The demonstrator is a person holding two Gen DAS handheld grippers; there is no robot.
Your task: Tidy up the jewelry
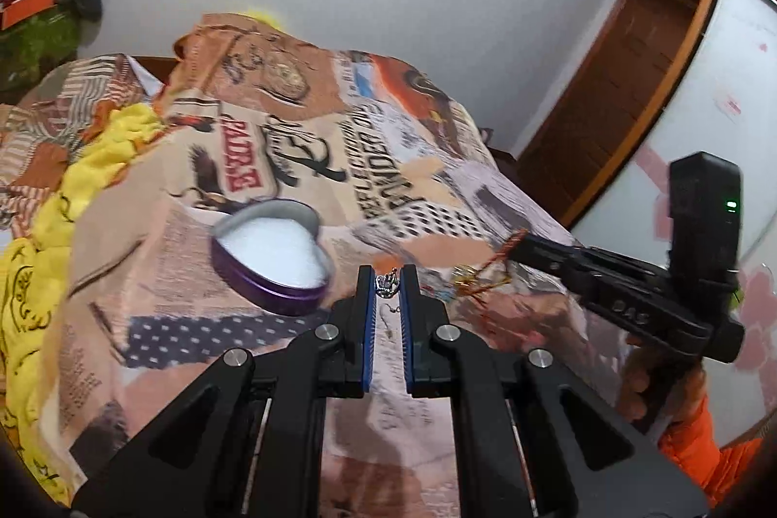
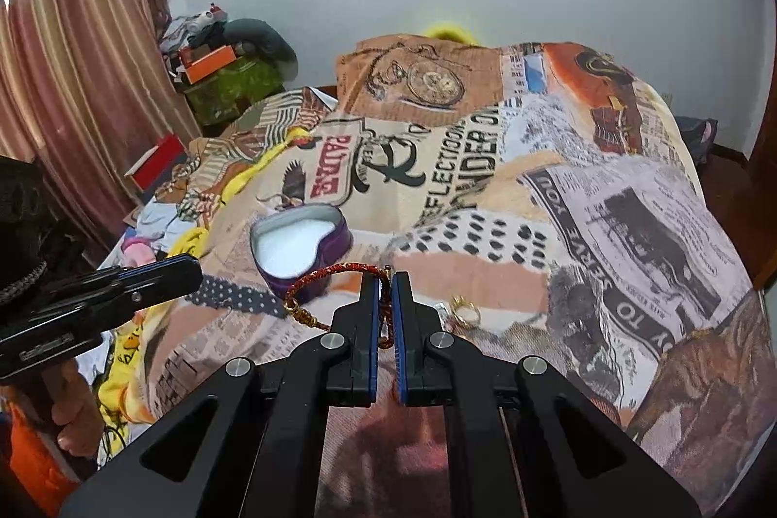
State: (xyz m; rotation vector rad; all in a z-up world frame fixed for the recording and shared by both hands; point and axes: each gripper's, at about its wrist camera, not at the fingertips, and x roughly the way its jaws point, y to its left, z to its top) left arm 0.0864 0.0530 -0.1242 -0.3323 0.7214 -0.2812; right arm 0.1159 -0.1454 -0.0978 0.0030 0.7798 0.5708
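Left wrist view: left claw (image 1: 387,275) nearly pressed together, pinching small silver earring (image 1: 387,284) between blue pads at the tips, hook dangling below. Just left of the tips: purple heart-shaped tin with white lining (image 1: 272,248), open, resting on patchwork-print bedspread (image 1: 437,158). Right claw (image 1: 522,243) enters from right edge, closed on red-and-gold braided thread bracelet (image 1: 512,243); gold bits (image 1: 466,275) on bedspread beneath, too small to identify.

Right wrist view only: bracelet (image 2: 335,275) arcs as a loop from the right claw (image 2: 386,280) tips out to the left, pinched between near-shut blue pads, hanging over the tin's (image 2: 340,231) near edge. Gold ring (image 2: 464,309) lies on bedspread (image 2: 607,202) just right of the claw. Left claw (image 2: 194,268) pokes in from left, fingers close together; earring not visible here.

Legible print on bedspread: "PADRE" in red, "TO SERVE YOU", partial "...FLECTION", "...NDER O...". Raised lettering on the gripper bodies unreadable.

Pose: both grippers angled down toward the bed, converging near the tin; bare hand (image 2: 73,411) with orange sleeve grips the left handle, hand (image 1: 641,382) grips the right.
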